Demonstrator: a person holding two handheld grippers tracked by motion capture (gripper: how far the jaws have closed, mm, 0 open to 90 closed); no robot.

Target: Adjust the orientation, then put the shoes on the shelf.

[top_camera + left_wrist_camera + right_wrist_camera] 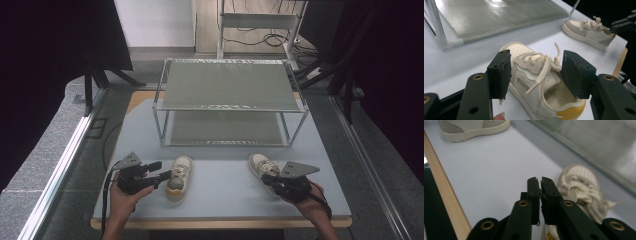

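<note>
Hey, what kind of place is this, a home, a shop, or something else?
Most likely a lab or recording setup rather than a home: a bare work table edged by metal rails, black curtains on both sides, loose cables on the floor behind, and only a small two-tier rack and two sneakers laid out.

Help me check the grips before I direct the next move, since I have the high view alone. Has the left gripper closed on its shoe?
Observer: No. In the left gripper view the left gripper stands wide open, with the laced part of the left shoe between its pads. No squeeze shows.
Operator: And the right gripper?
Observer: The right gripper is all but shut, with a thin slit between the pads and nothing in it.
Operator: Where is its shoe, then?
Observer: The right shoe lies close beside the jaws in the right gripper view, not between them.
</note>
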